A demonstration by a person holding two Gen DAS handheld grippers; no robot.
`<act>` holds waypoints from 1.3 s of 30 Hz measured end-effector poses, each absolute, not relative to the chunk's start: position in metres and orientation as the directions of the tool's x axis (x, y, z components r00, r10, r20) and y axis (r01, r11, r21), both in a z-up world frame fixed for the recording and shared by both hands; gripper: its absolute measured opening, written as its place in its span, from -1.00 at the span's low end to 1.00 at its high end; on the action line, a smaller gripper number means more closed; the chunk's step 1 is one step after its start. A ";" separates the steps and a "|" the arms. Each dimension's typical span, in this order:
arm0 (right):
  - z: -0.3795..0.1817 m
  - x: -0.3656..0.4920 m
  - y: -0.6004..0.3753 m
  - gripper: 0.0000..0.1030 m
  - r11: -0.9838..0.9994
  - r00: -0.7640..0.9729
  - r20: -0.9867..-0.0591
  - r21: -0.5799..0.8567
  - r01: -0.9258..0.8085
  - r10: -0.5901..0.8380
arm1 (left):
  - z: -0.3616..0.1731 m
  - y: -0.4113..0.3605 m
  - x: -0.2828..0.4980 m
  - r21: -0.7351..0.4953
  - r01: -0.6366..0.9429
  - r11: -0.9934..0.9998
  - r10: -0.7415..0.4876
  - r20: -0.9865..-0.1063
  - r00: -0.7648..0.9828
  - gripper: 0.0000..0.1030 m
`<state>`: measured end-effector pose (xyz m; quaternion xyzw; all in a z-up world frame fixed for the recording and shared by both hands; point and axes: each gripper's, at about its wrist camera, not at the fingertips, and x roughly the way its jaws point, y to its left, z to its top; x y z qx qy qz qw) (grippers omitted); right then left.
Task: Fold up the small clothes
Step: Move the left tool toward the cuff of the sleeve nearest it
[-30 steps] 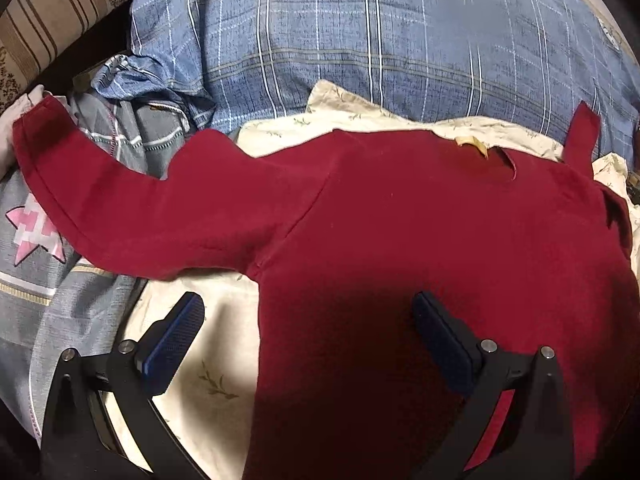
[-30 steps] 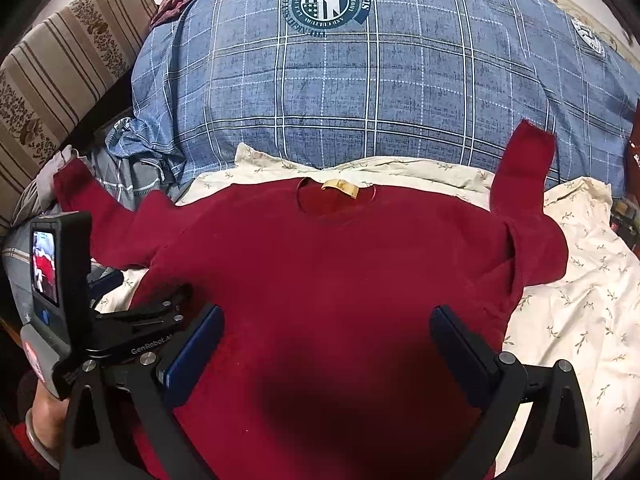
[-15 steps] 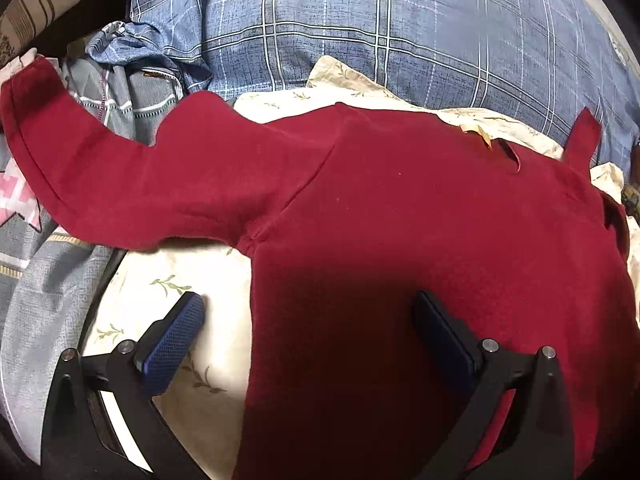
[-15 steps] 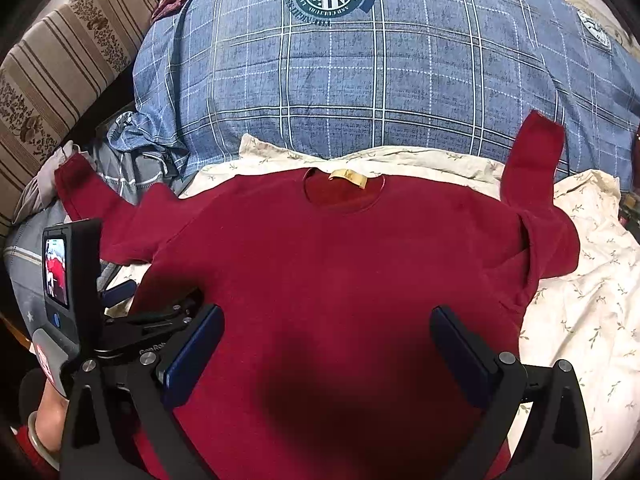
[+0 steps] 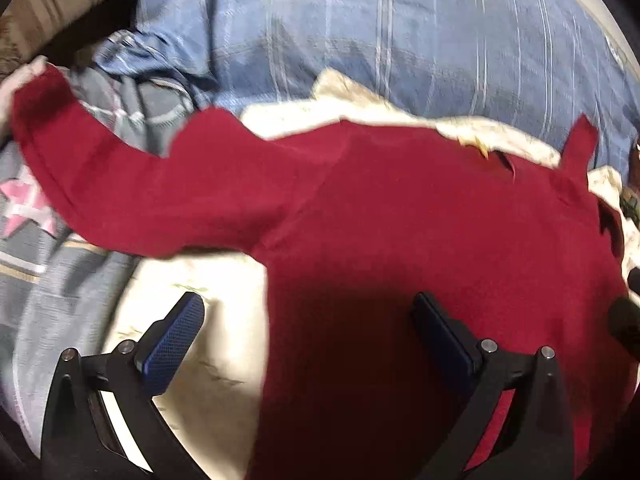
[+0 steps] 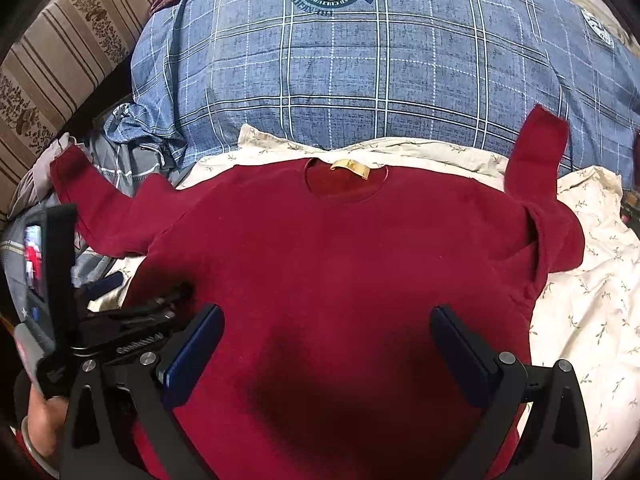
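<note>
Left wrist view, blurred. The left gripper (image 5: pixel 306 340) hangs with its jaws spread wide and nothing between them. One blue pad is over the cream floral-print sheet (image 5: pixel 200 280); the other is over the body of the dark red long-sleeved knit top (image 5: pixel 400 220). The side edge of the top runs between the two pads, which suggests a line-up on that edge for a first fold. The top's near sleeve (image 5: pixel 120 192) reaches out past the sheet's left edge onto grey patterned bedding (image 5: pixel 48 280).

Right wrist view, sharp. The right gripper (image 6: pixel 326 350) is likewise fully parted and empty, and both its pads are over the lower body of the top. The garment lies flat, face up, across the middle of the sheet. Its neckline with a gold label (image 6: pixel 350 168) points toward the blue plaid pillow (image 6: pixel 360 60). The far sleeve (image 6: pixel 536 160) is bent upward at the sheet's far right corner and overlaps the pillow. The left gripper's body and a hand (image 6: pixel 36 420) crowd the lower left corner.

Open room: bare sheet lies along the right edge. The left edge is tight against the bedding, and the pillow closes the far edge.
</note>
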<state>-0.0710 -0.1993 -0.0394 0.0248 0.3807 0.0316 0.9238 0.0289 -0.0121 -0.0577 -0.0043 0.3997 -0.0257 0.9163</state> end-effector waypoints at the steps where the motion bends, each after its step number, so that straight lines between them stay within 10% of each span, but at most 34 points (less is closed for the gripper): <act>1: -0.039 -0.070 -0.198 1.00 0.997 0.710 -0.699 0.070 -0.041 0.078 | -0.052 -0.010 0.028 -0.023 0.044 0.999 -0.047 -0.719 0.693 1.00; 39: -0.038 -0.042 -0.146 1.00 0.987 0.697 -0.699 0.105 -0.121 0.160 | -0.023 0.052 0.033 -0.024 -0.084 0.996 0.048 -0.657 0.753 1.00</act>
